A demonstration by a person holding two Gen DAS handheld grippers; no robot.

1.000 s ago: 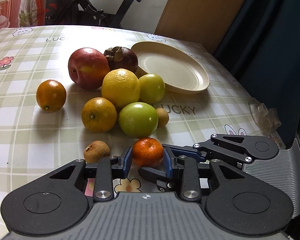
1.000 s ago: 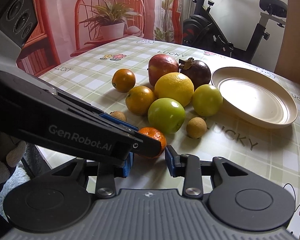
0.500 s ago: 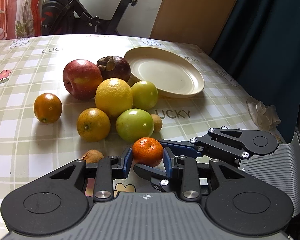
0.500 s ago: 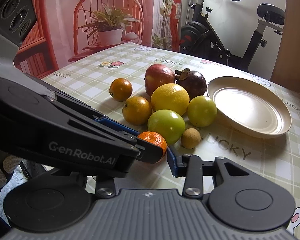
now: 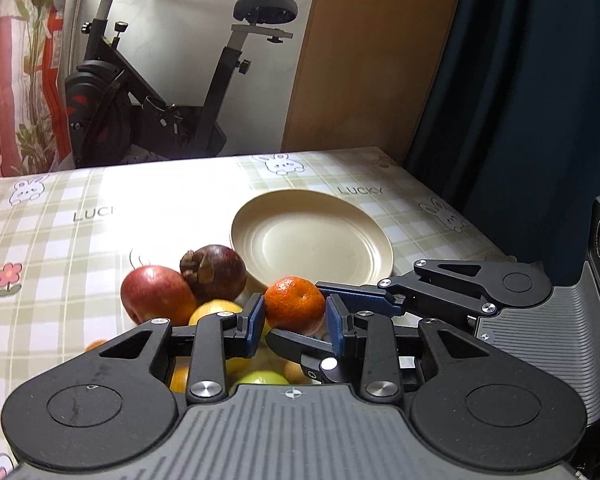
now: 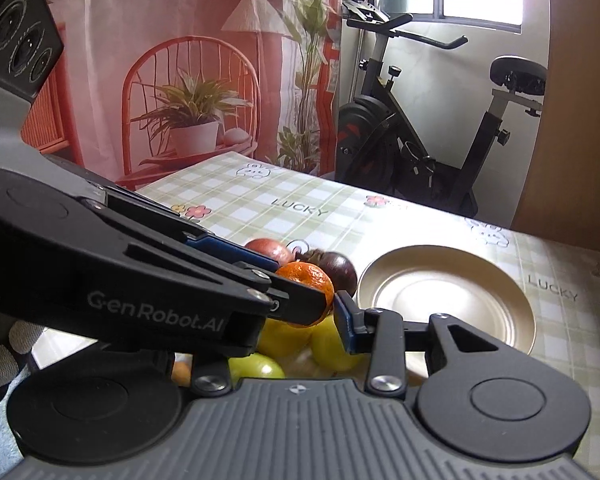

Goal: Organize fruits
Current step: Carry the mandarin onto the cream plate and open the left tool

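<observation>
both wrist cameras sit close above the counter (image 5: pixel 100 200), the left facing its far edge, the right angled toward the far left corner, sharing the plate (image 5: pixel 312 240) and exercise bike (image 6: pixel 420 140).

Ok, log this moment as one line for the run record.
left gripper: shut on tangerine | right gripper: open beside it | plate: bare

Surface (image 5: pixel 100 240): green-and-white checked cloth with bunnies, flowers, "LUCKY" lettering. On it: round cream plate (image 5: pixel 312 240), bare; beside its rim, dark purple mangosteen (image 5: pixel 216 270), red apple (image 5: pixel 156 292), yellow and green fruits clustered.
</observation>
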